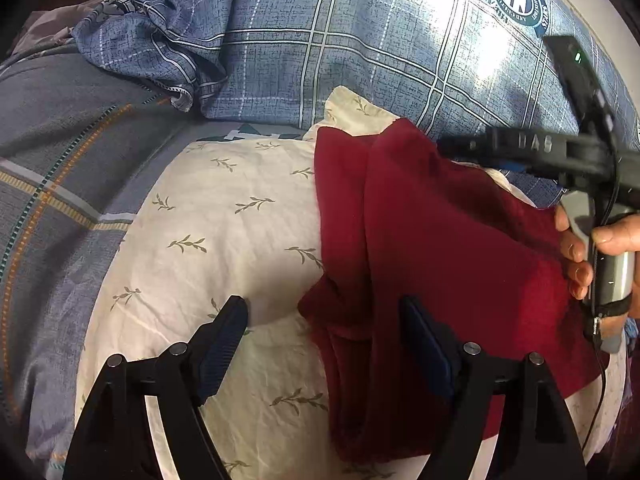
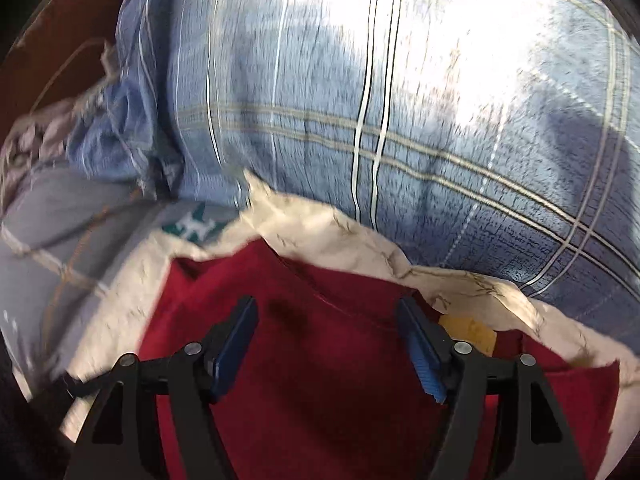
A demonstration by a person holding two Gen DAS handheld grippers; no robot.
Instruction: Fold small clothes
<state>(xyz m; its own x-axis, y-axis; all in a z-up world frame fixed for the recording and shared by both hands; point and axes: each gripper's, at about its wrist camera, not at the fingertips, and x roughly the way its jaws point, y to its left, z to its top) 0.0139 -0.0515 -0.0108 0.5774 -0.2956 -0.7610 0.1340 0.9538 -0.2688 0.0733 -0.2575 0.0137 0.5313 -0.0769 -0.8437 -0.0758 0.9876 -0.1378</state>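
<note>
A dark red garment [image 1: 440,248] lies partly folded on a cream cloth with a leaf print [image 1: 208,232], spread over the bed. My left gripper [image 1: 324,312] is open and empty, hovering over the garment's left edge. My right gripper [image 2: 326,320] is open and empty above the red garment [image 2: 320,380]; it also shows in the left wrist view [image 1: 520,148], held by a hand over the garment's far right side. The right wrist view is motion-blurred.
A blue plaid bedspread [image 1: 360,40] covers the bed behind, bunched up at the far left [image 1: 152,40]. A grey striped blanket [image 1: 52,168] lies to the left. A yellow patch [image 2: 468,330] shows by the cream cloth's edge [image 2: 360,240].
</note>
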